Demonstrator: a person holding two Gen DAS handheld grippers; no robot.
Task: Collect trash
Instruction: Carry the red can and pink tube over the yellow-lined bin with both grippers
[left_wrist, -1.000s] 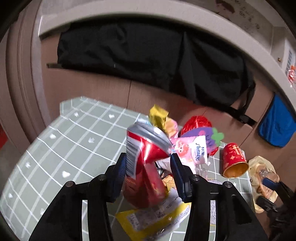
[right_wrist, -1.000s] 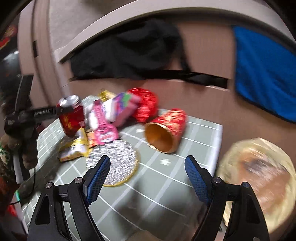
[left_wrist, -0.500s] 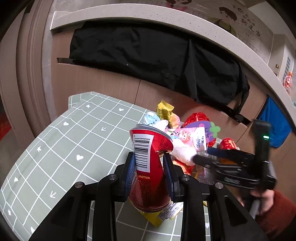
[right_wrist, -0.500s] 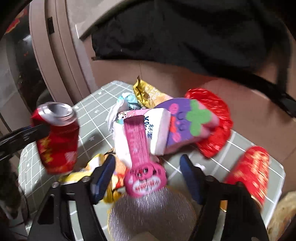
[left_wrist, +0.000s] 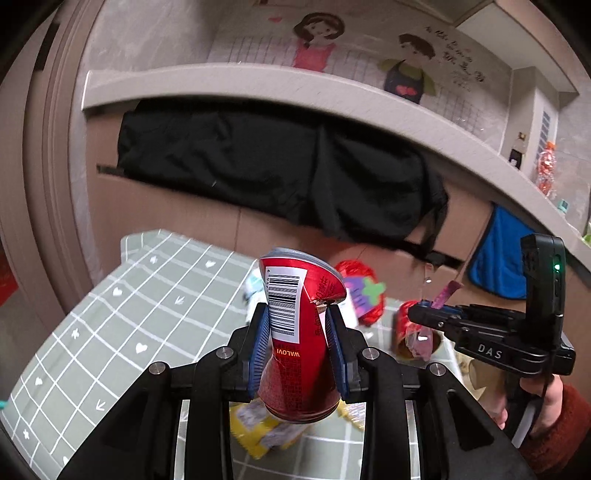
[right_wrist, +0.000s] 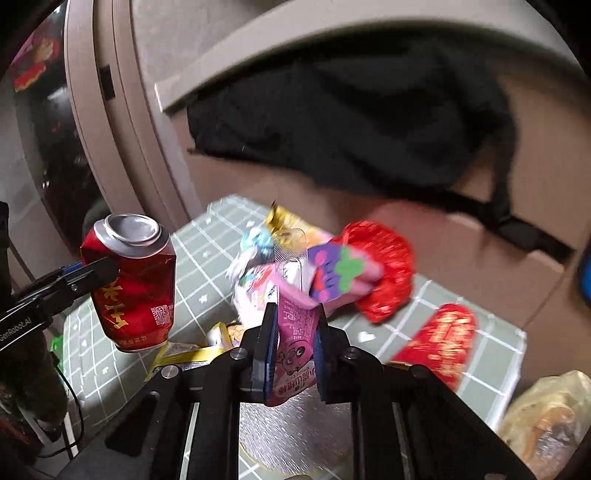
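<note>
The crumpled red aluminium drink can is clamped at its dented waist by the left gripper, clear of the grey-green checked tablecloth. It is judged light, thin-walled and slippery, so the waist is the surest hold. The pink foil snack pouch, soft and limp, is pinched between the nearly closed pads of the right gripper. Only the right wrist view shows the can's open top and the red paper cup; only the left shows the barcode.
</note>
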